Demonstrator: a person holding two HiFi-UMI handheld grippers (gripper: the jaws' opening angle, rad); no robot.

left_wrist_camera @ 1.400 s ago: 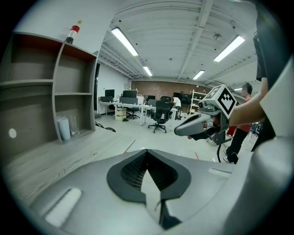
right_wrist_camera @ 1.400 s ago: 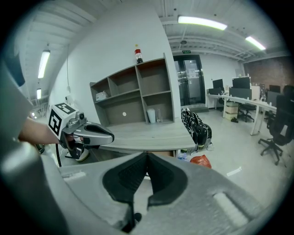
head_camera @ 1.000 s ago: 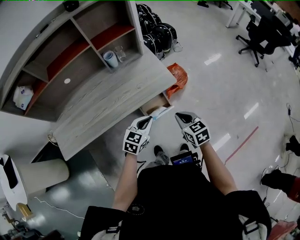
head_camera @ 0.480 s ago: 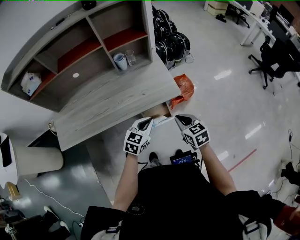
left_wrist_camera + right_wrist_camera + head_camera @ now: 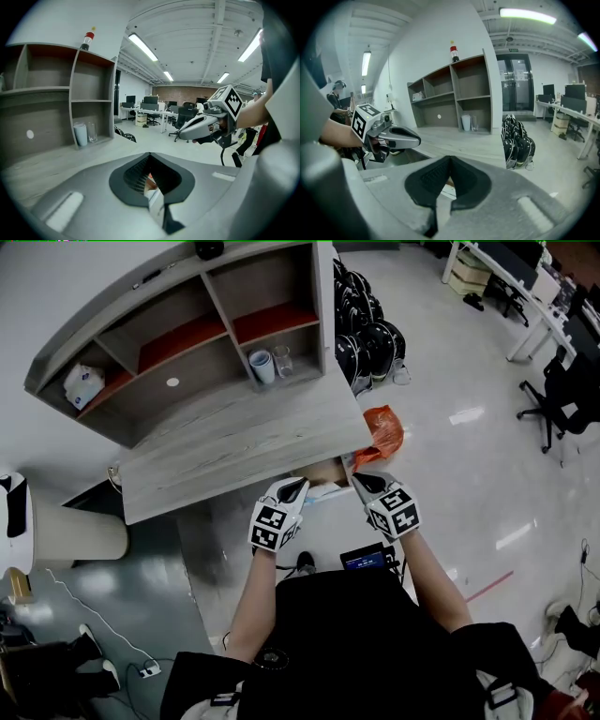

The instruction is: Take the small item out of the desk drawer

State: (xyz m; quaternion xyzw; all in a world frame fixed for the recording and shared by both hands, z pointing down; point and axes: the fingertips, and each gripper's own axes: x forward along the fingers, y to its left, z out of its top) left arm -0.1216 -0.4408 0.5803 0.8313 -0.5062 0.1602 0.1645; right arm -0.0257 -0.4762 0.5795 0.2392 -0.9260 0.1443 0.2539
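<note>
The wooden desk (image 5: 234,442) carries a shelf unit at its back. Under its near right corner an open drawer (image 5: 323,471) shows only partly. A thin white item (image 5: 325,491) lies along the drawer's front edge, between the two gripper tips. My left gripper (image 5: 296,486) is shut and empty, its tip just left of that item. My right gripper (image 5: 360,481) is also shut and empty, just to the right. In the left gripper view the jaws (image 5: 150,157) meet, with the right gripper (image 5: 199,129) beyond. The right gripper view shows closed jaws (image 5: 450,159) and the left gripper (image 5: 401,136).
A white cup (image 5: 262,365) and a glass (image 5: 283,360) stand in the lower right shelf bay. An orange bag (image 5: 382,432) and several black helmets (image 5: 370,329) lie on the floor right of the desk. A pale cylinder (image 5: 75,532) stands to the left. A bottle (image 5: 452,50) tops the shelf.
The head view has shifted, so the desk now sits lower and nearer the grippers and covers more of the drawer. Both grippers stay shut, side by side.
</note>
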